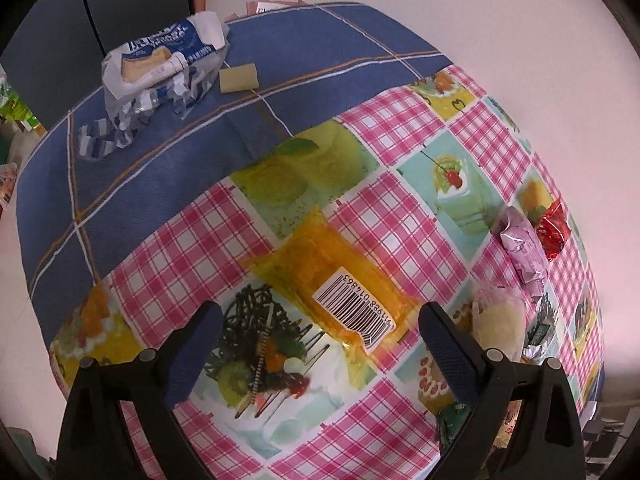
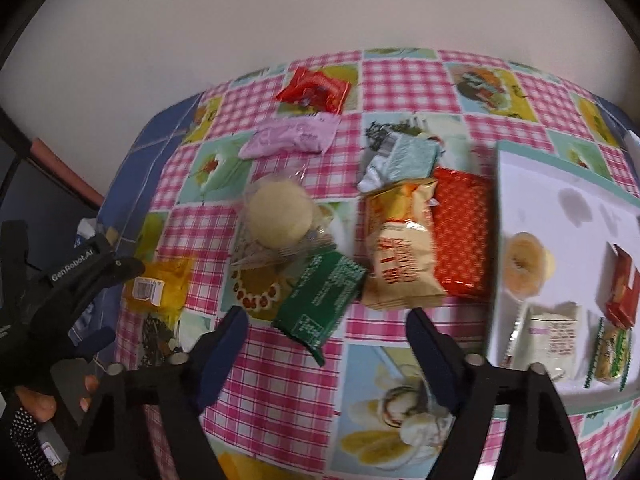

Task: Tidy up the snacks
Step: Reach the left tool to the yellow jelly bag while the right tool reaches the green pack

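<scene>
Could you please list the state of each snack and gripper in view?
left gripper: open, above the orange packet.
right gripper: open, empty.
orange packet: sealed, flat, barcode up.
green packet: flat on the tablecloth.
blue-and-white wrapper: torn open, crumpled.
white tray: partly filled.

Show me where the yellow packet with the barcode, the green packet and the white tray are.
yellow packet (image 1: 340, 276), left wrist view, wrapper middle.
green packet (image 2: 322, 304), right wrist view, packet middle.
white tray (image 2: 560, 184), right wrist view, bare floor.

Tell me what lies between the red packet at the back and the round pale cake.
A pink packet lies between the red packet and the round cake, shown in the right wrist view.
</scene>
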The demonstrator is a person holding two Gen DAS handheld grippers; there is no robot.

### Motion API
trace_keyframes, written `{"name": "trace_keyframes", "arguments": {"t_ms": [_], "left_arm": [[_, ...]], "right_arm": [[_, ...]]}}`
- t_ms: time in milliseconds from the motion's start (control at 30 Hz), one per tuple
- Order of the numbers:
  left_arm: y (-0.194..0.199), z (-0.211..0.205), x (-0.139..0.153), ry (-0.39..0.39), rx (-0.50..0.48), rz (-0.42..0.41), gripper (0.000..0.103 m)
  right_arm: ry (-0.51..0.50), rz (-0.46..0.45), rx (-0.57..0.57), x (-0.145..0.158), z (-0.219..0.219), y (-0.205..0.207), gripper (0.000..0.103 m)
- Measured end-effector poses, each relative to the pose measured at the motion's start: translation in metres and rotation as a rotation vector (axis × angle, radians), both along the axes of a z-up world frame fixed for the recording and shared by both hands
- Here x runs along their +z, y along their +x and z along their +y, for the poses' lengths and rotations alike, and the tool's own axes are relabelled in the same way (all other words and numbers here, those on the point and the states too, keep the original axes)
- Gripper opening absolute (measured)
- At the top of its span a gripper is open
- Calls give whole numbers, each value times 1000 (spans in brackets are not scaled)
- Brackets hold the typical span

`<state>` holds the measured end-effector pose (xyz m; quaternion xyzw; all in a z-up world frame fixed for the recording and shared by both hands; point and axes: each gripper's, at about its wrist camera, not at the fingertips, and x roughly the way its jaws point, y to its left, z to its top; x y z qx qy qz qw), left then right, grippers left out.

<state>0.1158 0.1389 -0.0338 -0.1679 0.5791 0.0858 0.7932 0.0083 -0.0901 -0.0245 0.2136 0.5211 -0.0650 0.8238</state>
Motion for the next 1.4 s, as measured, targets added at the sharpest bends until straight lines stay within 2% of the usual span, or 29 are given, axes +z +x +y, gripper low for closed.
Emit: {"name": "trace_keyframes", "arguments": {"t_ms": [133, 267, 367, 600, 700, 767, 833, 900, 1000, 1067, 1300, 1400], "left_arm": [[7, -4, -9, -3, -8, 19, 98], [15, -5, -20, 3, -10, 40, 98], [20, -6, -27, -3, -12, 53, 98], [27, -11, -38, -13, -19, 65, 97], [30, -14, -43, -15, -29, 68, 85], [32, -17, -45, -11, -37, 65, 82], [32, -21, -45, -18, -49, 58, 73], [34, -26, -45, -13, -60, 56, 69], [35, -29, -45, -13, -62, 58, 66], [31, -30, -41, -22, -62, 55, 62], [22, -34, -15, -47, -95, 21, 61], [19, -37, 0, -56, -110, -8, 61]], "right_arm": [[-10, 33, 11, -11, 6, 13, 73], [-13, 67, 8, -23, 7, 24, 72], [-25, 95, 3, -33, 8, 33, 65], [-35, 126, 12, -48, 12, 43, 63], [-57, 135, 17, -53, 15, 45, 61], [-82, 139, 25, -53, 18, 47, 59], [-86, 136, 26, -54, 20, 47, 59], [-95, 137, 26, -54, 20, 47, 55], [-120, 143, 24, -54, 20, 43, 45], [-117, 143, 19, -53, 18, 39, 43], [-82, 148, 1, -49, 10, 29, 42], [-73, 131, -6, -38, 6, 23, 42]]}}
